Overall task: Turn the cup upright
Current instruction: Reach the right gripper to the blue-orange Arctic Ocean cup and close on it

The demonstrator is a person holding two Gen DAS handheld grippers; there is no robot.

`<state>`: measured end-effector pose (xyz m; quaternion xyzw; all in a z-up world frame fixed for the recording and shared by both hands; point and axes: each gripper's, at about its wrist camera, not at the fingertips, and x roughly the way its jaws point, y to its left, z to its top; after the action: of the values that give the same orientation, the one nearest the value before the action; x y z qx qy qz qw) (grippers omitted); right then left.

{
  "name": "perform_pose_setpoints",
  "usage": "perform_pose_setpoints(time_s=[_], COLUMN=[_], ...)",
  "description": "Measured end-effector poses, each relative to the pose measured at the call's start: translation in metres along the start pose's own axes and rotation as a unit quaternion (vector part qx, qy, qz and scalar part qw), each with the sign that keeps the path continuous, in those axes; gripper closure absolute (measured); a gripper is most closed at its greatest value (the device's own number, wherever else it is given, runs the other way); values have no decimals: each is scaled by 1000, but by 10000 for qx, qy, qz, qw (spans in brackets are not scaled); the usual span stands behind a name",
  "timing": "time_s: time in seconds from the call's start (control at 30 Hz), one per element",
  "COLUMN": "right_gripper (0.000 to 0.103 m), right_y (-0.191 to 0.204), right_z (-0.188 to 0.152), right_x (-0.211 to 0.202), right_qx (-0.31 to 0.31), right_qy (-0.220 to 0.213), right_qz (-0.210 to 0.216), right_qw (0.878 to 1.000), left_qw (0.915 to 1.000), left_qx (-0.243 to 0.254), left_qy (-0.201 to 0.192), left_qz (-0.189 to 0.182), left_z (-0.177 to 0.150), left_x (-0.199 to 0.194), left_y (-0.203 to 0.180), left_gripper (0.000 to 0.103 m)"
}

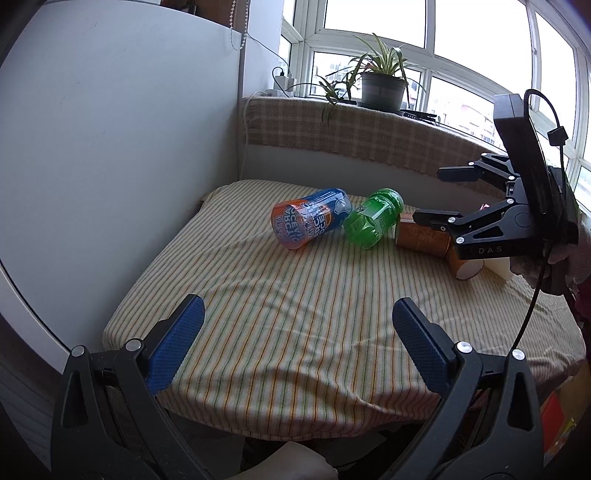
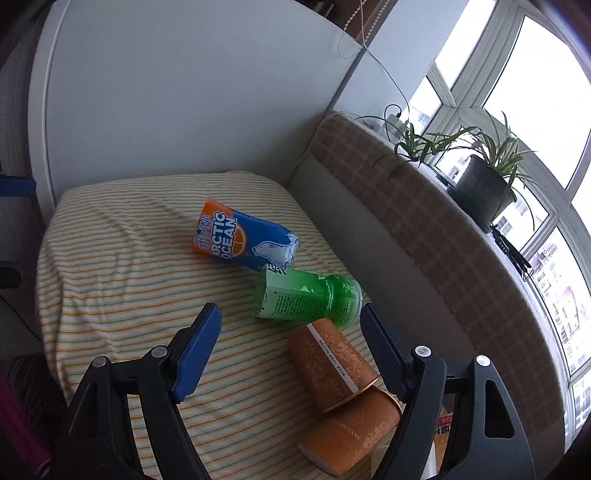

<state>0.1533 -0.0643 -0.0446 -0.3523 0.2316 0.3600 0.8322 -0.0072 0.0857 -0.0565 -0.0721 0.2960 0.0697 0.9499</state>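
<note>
On the striped cloth point(image 2: 110, 295), the blue-and-orange cup point(image 2: 243, 236), green cup point(image 2: 306, 299) and two nested orange paper cups point(image 2: 332, 362) all lie toppled. The left gripper point(image 1: 295, 347) hovers agape, well back; the right gripper point(image 2: 291, 350), fingers apart, straddles the orange cup. Clamping could crush its thin wall or nudge the touching green cup rolling.

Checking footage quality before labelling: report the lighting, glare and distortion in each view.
Left wrist view: the window panes are blown out white, straight frames bow from fisheye, and the blue-and-orange printed cup stays sharp. Right wrist view: the windows glare again, the striped cloth is evenly lit with soft shadows, and the corners go dark.
</note>
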Motion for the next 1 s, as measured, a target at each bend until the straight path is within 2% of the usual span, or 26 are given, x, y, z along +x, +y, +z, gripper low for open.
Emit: perform_pose_setpoints(time_s=[0.23, 0.43, 0.63, 0.77, 1.0], right_gripper=[26, 26, 26, 26, 28], right_y=[23, 42, 63, 68, 74], right_z=[32, 53, 66, 68, 70], right_x=[58, 92, 123, 140, 169], right_qx=[-1176, -2110, -3009, -3393, -3716], right_qy=[407, 619, 906, 1060, 1200], right_qz=[236, 282, 398, 437, 382], right_qw=[9919, 9751, 9485, 9337, 9198], left_qw=[9997, 9987, 9971, 9968, 9966], left_qx=[-146, -395, -632, -672, -697], left_qy=[91, 115, 98, 126, 195], left_qz=[169, 300, 404, 415, 387], left_z=[-6, -8, -8, -9, -11], left_x=[-11, -19, -24, -23, -22], left_y=[21, 44, 62, 66, 72], left_gripper=[0, 0, 0, 0, 0])
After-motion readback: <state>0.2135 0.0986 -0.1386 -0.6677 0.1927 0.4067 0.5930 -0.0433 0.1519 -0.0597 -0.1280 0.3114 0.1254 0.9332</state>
